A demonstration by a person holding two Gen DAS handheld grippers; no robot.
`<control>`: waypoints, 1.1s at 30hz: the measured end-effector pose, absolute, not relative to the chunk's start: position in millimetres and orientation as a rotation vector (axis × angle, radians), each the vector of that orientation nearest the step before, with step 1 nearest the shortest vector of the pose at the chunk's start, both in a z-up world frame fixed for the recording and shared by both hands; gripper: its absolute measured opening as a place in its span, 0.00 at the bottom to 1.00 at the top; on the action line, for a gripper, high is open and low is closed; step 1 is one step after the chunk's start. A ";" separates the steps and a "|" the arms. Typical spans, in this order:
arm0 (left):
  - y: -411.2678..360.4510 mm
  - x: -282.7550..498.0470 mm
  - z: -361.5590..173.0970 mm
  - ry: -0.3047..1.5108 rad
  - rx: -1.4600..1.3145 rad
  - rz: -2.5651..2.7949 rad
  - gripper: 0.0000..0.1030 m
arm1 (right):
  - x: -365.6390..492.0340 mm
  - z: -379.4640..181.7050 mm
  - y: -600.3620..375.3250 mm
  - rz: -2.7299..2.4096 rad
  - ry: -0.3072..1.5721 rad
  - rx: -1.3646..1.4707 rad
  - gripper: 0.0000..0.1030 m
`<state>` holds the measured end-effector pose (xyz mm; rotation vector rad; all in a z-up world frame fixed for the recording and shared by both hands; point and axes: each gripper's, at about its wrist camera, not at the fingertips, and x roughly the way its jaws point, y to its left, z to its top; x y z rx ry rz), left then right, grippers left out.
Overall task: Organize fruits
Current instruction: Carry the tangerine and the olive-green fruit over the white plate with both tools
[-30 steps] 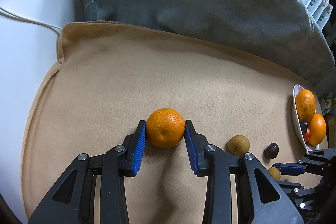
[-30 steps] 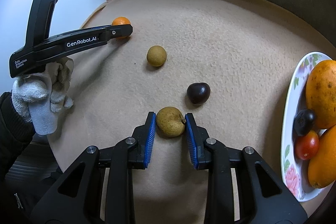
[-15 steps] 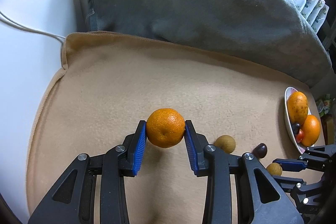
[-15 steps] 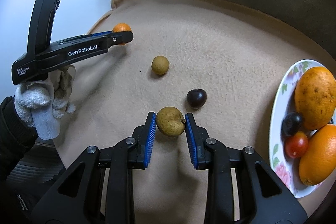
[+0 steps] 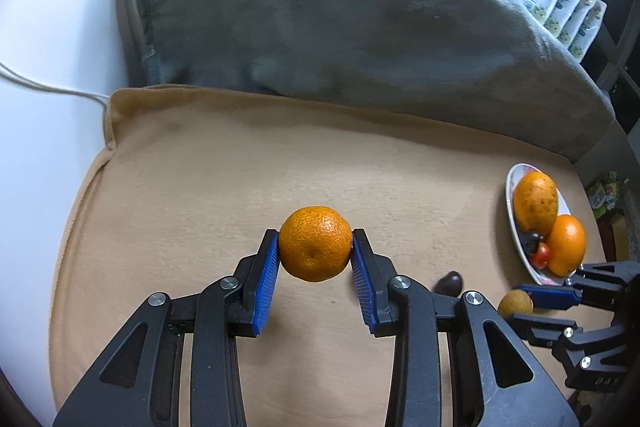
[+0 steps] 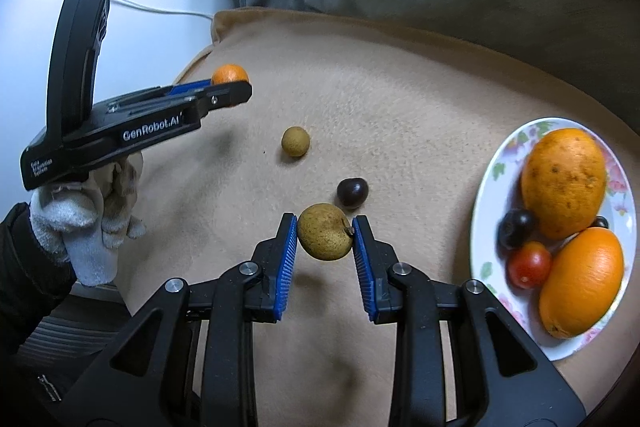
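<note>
Two grippers each clamp one fruit above a tan fleece blanket [image 5: 224, 163]; the left gripper [image 5: 315, 253] presses its ribbed blue pads [image 5: 265, 283] against a round, dimpled mandarin [image 5: 315, 243], held clear of the cloth; the right gripper [image 6: 325, 239] closes its jaws narrowly on a small brown-speckled round fruit [image 6: 325, 231] with a short stem, a shadow lying on the fleece beneath it. In the right wrist view, a dark glossy plum-like fruit [image 6: 352, 192] lies at 1 o'clock from the held fruit, just beside it; a second tan round fruit [image 6: 295, 141] lies at 11 o'clock, well apart. A floral-rimmed white plate [image 6: 492, 179] sits at 3 o'clock, on the blanket edge; it carries a spotted orange mango [image 6: 564, 183], a smooth orange [image 6: 582, 281], a red cherry tomato [image 6: 529, 264] and a dark round fruit [image 6: 516, 227], all touching. A grey plush cushion [image 5: 340, 27] borders the blanket at 12 o'clock; a white-gloved hand [image 6: 84, 223] grips the left tool's black handle.
</note>
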<state>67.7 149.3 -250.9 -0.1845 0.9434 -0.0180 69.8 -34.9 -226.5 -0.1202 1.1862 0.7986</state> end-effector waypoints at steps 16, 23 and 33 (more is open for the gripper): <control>66.0 68.0 -230.5 0.940 -0.150 -0.168 0.33 | 80.6 -195.9 -113.3 0.685 1.123 -0.070 0.29; 31.3 70.0 -225.3 0.947 -0.127 -0.231 0.33 | 91.5 -191.9 -146.6 0.623 1.110 -0.038 0.29; -8.2 71.7 -224.6 0.971 -0.111 -0.294 0.33 | 109.5 -191.2 -185.5 0.566 1.096 -0.020 0.29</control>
